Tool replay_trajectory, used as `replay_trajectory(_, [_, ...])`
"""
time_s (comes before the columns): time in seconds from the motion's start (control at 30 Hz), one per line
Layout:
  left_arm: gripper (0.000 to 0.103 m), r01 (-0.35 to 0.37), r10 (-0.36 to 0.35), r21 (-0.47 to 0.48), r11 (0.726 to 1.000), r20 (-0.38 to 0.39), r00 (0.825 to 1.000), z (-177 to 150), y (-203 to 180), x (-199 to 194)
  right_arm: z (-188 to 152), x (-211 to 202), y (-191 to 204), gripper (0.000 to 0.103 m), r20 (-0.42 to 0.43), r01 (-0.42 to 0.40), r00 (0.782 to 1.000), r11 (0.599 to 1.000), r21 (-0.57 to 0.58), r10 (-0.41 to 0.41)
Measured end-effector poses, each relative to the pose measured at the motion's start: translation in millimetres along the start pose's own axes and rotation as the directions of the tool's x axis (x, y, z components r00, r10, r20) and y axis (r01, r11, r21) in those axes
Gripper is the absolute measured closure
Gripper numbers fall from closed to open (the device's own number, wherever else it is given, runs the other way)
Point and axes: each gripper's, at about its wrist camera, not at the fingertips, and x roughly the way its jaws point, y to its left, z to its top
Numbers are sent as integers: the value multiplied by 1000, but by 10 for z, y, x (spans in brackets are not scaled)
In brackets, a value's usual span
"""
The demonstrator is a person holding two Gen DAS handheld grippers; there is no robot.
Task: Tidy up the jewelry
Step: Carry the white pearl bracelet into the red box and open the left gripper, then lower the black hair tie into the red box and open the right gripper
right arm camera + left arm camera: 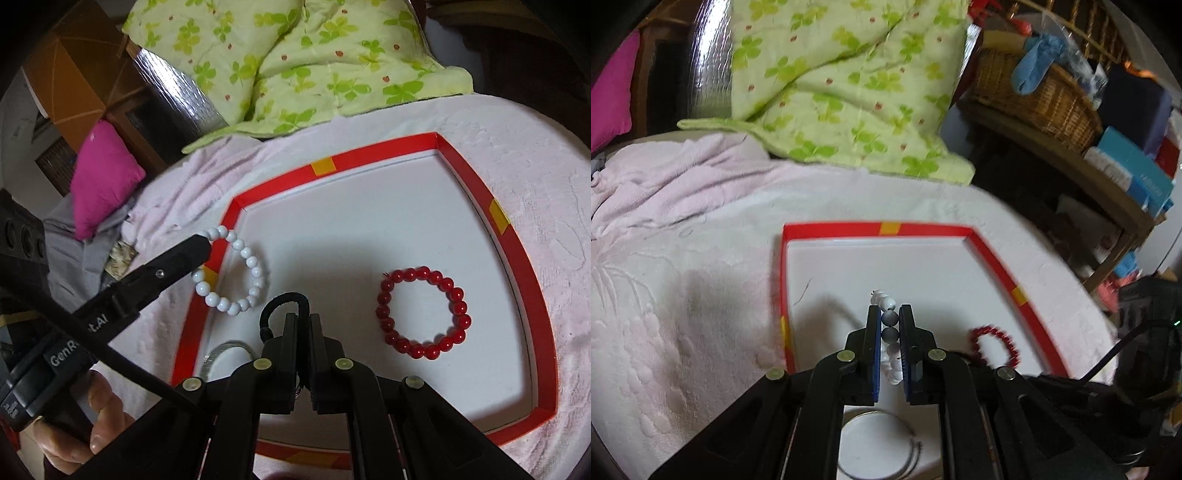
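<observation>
A red-rimmed box lid with a white floor (997, 266) (517, 251) lies on the pink bedspread. My left gripper (889, 314) (201, 243) is shut on a white bead bracelet (889, 306) (243, 273) and holds it over the tray's left rim. A red bead bracelet (423, 312) (995, 345) lies flat in the tray at the right. My right gripper (303, 321) is shut on a black hair tie (282, 304), above the tray's near part. A thin metal bangle (879, 446) (225, 356) lies in the tray near the front-left corner.
A green clover-print quilt (842, 81) (303, 55) is heaped behind the tray. A pink blanket (665, 177) and a magenta cushion (99, 177) lie to the left. A wicker basket (1034, 92) and boxes stand on a wooden shelf at the right.
</observation>
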Motion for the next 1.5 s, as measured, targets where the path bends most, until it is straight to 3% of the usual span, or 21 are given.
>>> replay_trajectory(0.17, [93, -26, 25, -13, 1000, -35, 999, -41, 54, 68, 7, 39, -72, 94, -8, 39, 999, 999, 16, -39])
replay_trajectory(0.43, [91, -56, 57, 29, 998, -39, 998, -89, -45, -46, 2, -23, -76, 94, -17, -7, 1000, 1000, 30, 8])
replay_trajectory(0.53, [84, -71, 72, 27, 997, -22, 997, -104, -43, -162, 4, -108, -95, 93, -5, -36, 999, 998, 46, 36])
replay_trajectory(0.7, [64, -78, 78, 9, 997, 45, 996, -90, -30, -404, 10, -269, -125, 93, 33, -56, 998, 997, 61, 54])
replay_trajectory(1.1, [63, -133, 131, 22, 991, 86, 988, -307, -89, -822, -140, -589, -88, 93, 41, -52, 998, 998, 32, 51])
replay_trajectory(1.23, [58, -146, 141, 41, 988, 96, 985, -431, -168, -936, -265, -706, -56, 93, 36, -43, 998, 999, 0, 43])
replay_trajectory(1.5, [57, -159, 157, 36, 987, 58, 986, -827, -220, -1138, -507, -932, -102, 89, 12, -40, 999, 999, -14, 41])
